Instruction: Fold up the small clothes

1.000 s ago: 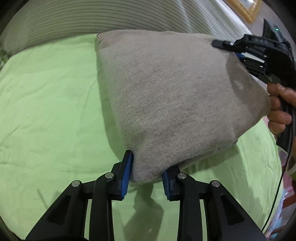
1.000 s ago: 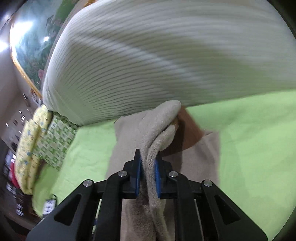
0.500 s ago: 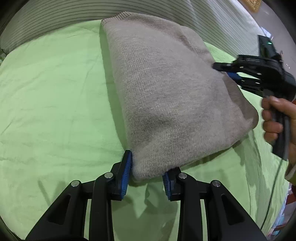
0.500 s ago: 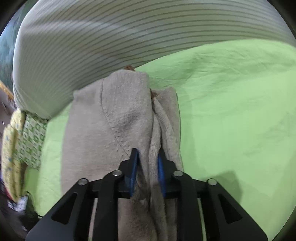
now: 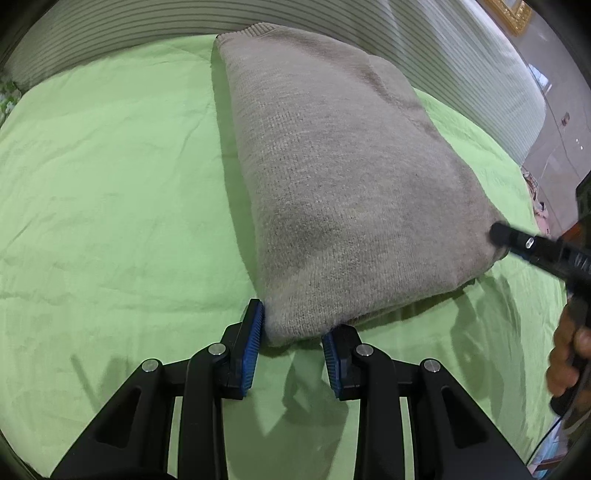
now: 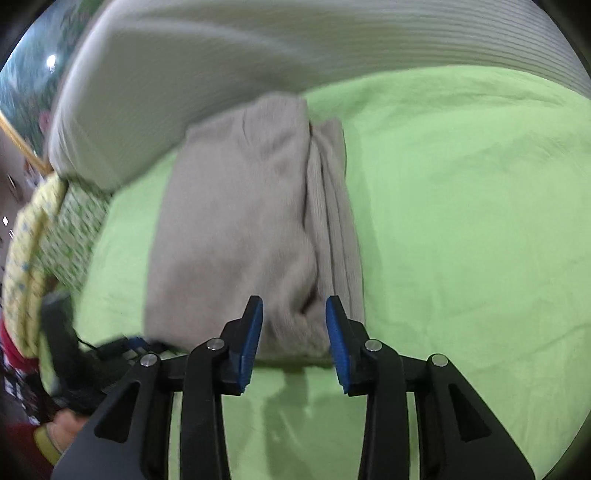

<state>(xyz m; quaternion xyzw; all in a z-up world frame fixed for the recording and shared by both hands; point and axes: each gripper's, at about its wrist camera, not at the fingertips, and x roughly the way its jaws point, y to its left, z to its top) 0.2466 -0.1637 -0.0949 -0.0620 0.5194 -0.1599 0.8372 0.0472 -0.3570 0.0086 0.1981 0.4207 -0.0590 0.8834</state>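
In the left wrist view we see the left gripper (image 5: pixel 291 341) at the bottom centre, its blue-padded fingers (image 5: pixel 252 347) spread on either side of the near corner of a folded beige sweater (image 5: pixel 332 177), which lies on the green bed sheet (image 5: pixel 110 184) and runs toward the upper centre of the frame. The left pad touches the knit; we cannot tell whether the right one does. A striped pillow (image 5: pixel 110 26) fills the top edge. In the right wrist view, somewhat blurred, the right gripper (image 6: pixel 294 334) sits at the bottom centre with fingers spread, framing the sweater's (image 6: pixel 240 206) near edge without pinching it. The sheet (image 6: pixel 461 221) spreads rightward.
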